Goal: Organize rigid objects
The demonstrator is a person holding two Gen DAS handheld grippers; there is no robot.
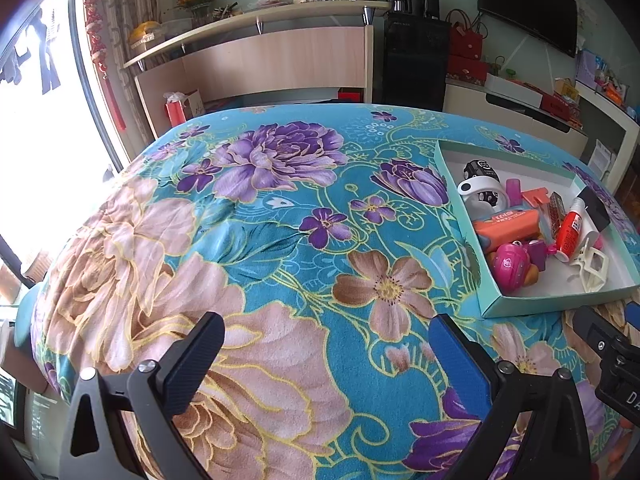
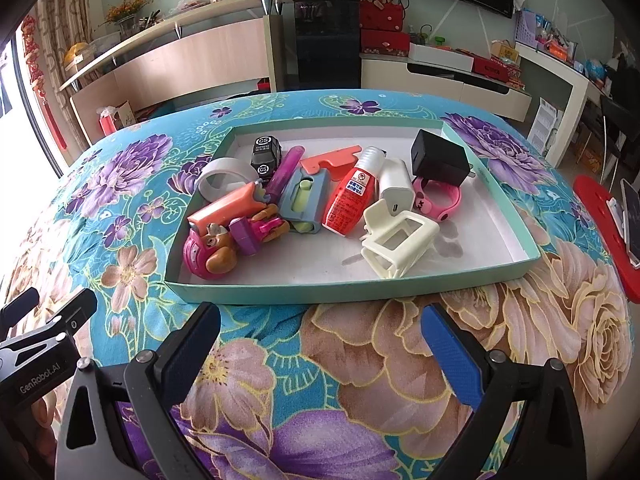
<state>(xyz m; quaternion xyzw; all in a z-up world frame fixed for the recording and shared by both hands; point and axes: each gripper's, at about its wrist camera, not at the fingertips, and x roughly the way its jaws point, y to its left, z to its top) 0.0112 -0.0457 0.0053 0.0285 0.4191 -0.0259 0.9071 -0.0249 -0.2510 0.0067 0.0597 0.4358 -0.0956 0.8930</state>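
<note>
Small things are lying heaped in the tray [image 2: 400,286], nothing gripped.

The cream clip [image 2: 398,240] and red bottle [image 2: 348,200] are sitting just ahead of the right gripper [image 2: 320,344], whose fingers are spread wide and empty. The left gripper [image 1: 326,354], also wide, is hovering over bare cloth [image 1: 280,220]. Reaching into the crowded pile is likely risking knocking neighbours or snagging two at once.

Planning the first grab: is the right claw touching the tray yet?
Apart. The right wrist view shows flowered cloth between the open right claw and the tray.
</note>
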